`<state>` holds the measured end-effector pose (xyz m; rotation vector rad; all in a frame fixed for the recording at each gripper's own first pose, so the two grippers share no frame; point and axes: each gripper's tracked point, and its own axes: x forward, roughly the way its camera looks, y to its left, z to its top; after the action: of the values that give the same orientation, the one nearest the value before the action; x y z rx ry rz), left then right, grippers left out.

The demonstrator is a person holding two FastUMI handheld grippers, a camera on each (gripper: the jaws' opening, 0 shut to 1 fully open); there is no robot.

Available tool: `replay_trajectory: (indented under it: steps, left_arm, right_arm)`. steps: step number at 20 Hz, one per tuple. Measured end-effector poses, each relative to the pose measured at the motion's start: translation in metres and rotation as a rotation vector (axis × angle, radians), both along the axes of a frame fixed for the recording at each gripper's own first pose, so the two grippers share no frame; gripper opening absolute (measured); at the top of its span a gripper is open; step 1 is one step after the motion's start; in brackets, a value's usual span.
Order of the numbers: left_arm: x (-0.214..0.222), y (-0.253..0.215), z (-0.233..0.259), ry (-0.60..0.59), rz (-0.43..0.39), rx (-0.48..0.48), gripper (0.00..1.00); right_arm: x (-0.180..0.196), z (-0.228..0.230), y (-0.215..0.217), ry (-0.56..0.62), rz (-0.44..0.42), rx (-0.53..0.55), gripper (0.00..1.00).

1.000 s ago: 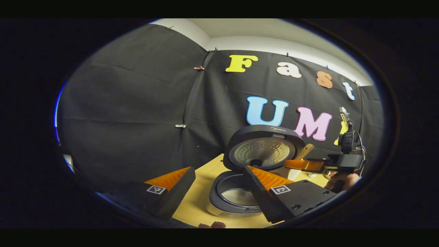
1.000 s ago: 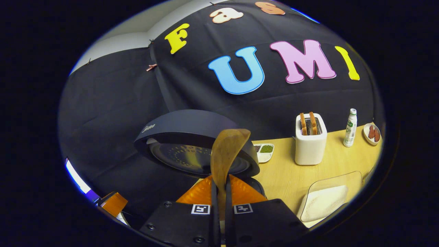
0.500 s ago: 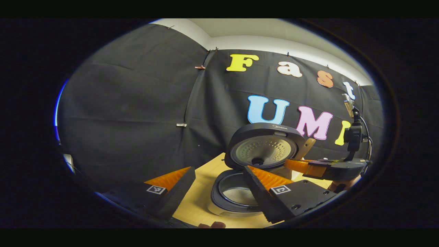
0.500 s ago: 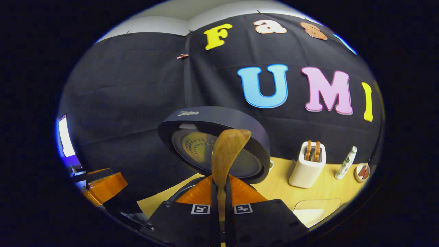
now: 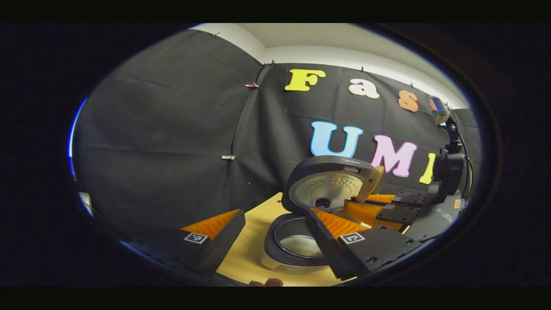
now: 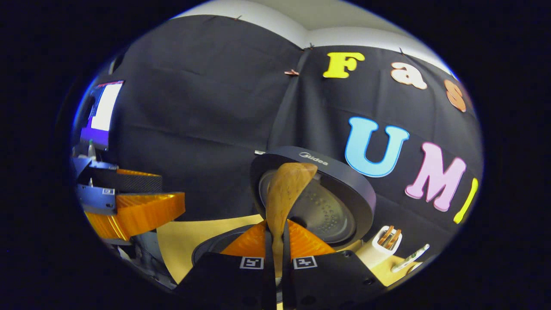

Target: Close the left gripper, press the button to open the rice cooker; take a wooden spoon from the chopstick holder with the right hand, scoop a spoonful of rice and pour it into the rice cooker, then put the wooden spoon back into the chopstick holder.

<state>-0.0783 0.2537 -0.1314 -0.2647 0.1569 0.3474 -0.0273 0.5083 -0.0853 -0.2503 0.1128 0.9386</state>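
Observation:
The rice cooker stands open on the wooden table, its round lid (image 5: 329, 189) upright and its inner pot (image 5: 297, 243) below. My left gripper (image 5: 274, 211) is open, its fingers on either side of the pot and nothing between them. My right gripper (image 6: 275, 224) is shut on the handle of a wooden spoon (image 6: 286, 193), whose bowl points up in front of the lid (image 6: 340, 189). In the left gripper view, the right gripper (image 5: 387, 209) and the spoon (image 5: 370, 183) hover just right of the lid. I cannot tell whether rice lies on the spoon.
In the right gripper view, the left gripper (image 6: 133, 209) hangs at the left. A white toaster (image 6: 381, 245) with toast and a small bottle (image 6: 409, 258) stand on the table (image 6: 181, 241) at the lower right. A lit screen (image 6: 103, 107) glows at the far left.
My right gripper has swung left and turned, bringing the spoon up close in front of the cooker's lid. The toaster and bottle slid to the view's lower right. The left gripper held still.

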Motion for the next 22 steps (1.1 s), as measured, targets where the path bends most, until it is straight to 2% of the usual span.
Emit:
replay_trajectory:
  steps: [4, 6, 7, 9, 10, 13, 14, 17, 21, 22]
  left_arm:
    - [-0.001, 0.0, 0.001, -0.003, 0.005, 0.0, 0.92]
    - [0.0, 0.0, 0.002, -0.002, 0.006, -0.003, 0.95]
    - [-0.002, -0.001, 0.001, -0.003, 0.006, -0.002, 0.92]
    - [-0.002, -0.002, 0.003, -0.005, 0.005, 0.004, 0.95]
    - [-0.003, -0.002, 0.005, -0.005, 0.005, 0.008, 0.98]
    - [-0.003, -0.006, 0.007, -0.008, 0.003, 0.013, 0.92]
    - [-0.002, -0.007, 0.009, -0.008, 0.0, 0.015, 0.95]
    - [0.003, -0.016, 0.014, -0.014, -0.013, 0.024, 0.95]
    - [0.011, -0.032, 0.024, -0.024, -0.045, 0.04, 0.92]
    - [0.014, -0.036, 0.028, -0.03, -0.054, 0.044, 0.95]
  right_arm:
    - [-0.012, -0.002, 0.006, -0.096, 0.057, -0.055, 0.1]
    - [-0.017, -0.006, 0.005, -0.003, 0.046, -0.012, 0.1]
    - [-0.014, -0.007, 0.004, 0.062, 0.018, 0.022, 0.1]
    - [-0.006, -0.011, -0.001, 0.175, -0.04, 0.096, 0.1]
    - [0.0, -0.006, -0.011, 0.227, -0.067, 0.134, 0.1]
    - [0.011, 0.007, -0.03, 0.341, -0.135, 0.235, 0.1]
    - [0.014, 0.013, -0.036, 0.375, -0.154, 0.272, 0.1]
    - [0.027, 0.03, -0.062, 0.489, -0.218, 0.398, 0.1]
    - [0.037, 0.048, -0.107, 0.571, -0.282, 0.509, 0.1]
    - [0.04, 0.051, -0.122, 0.563, -0.295, 0.525, 0.1]
